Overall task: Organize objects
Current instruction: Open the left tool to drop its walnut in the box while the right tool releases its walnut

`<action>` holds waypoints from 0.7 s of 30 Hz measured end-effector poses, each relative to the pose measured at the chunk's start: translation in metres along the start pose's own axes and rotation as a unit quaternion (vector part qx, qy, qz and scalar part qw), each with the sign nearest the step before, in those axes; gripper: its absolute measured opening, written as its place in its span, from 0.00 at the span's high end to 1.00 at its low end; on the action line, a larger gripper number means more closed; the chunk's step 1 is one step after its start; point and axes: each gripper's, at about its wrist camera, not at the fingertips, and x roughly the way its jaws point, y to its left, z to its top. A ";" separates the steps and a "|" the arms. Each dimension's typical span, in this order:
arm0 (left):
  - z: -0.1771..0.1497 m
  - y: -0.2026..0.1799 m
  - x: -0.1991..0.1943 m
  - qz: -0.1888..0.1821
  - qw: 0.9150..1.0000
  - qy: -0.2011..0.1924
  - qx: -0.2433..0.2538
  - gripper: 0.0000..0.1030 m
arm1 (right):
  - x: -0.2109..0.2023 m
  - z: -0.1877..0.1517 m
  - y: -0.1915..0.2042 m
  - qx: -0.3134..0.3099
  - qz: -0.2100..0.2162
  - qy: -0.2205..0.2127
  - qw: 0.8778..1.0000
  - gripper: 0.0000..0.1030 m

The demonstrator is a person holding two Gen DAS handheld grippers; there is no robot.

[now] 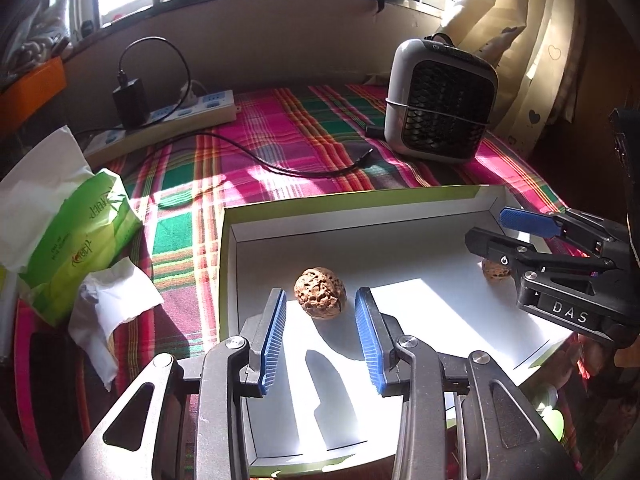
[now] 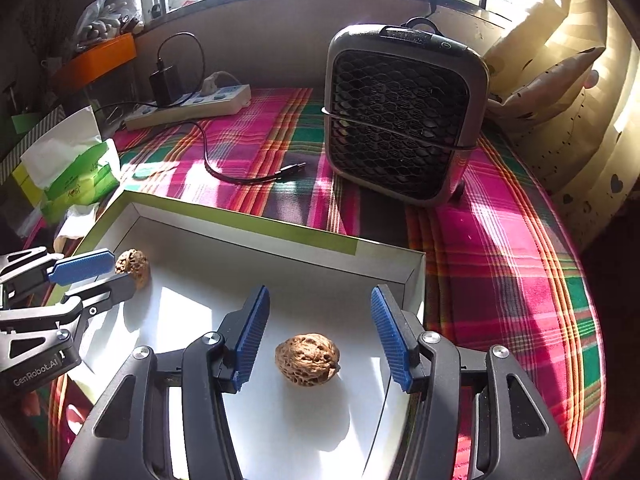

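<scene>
**A:** Starting big: plaid cloth (image 2: 500,240) across the whole surface, grey fan heater (image 2: 400,120) standing at the back, power strip (image 1: 168,120) with a charger plugged in off to the left. Green tissue pack (image 1: 80,232) just left of the box.

**B:** And the box itself? Looks like the main player.

**A:** Yep, shallow white tray box (image 1: 360,208) with green edging, sitting near the front. Two walnuts inside already. Left walnut (image 1: 321,294) resting on the box floor just past the tips of the left gripper (image 1: 321,308), jaws apart, pads clear of the shell on both sides. Right walnut (image 2: 307,359) lying on the floor between the fingers of the right gripper (image 2: 320,308), also spread wide, not pinching anything.

**B:** So basically done?

**A:** Probably, for these two at least. Both nuts down in the box, well apart from each other, neither held. Nothing else nut-like spotted on the cloth, though hard to say for the dark corners of the fisheye. Left to do, at a guess: back both claws out without nudging the walnuts. Round shells, likely to roll if bumped.
</scene>
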 end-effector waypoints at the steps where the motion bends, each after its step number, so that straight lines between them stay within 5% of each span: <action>1: -0.001 -0.002 -0.002 0.001 1.000 -0.002 0.002 0.67 | -0.002 -0.001 0.000 0.001 0.001 -0.001 1.000 0.47; 21: -0.031 -0.018 -0.048 -0.002 1.000 -0.027 -0.010 0.67 | -0.053 -0.033 0.005 0.022 0.019 -0.037 0.999 0.47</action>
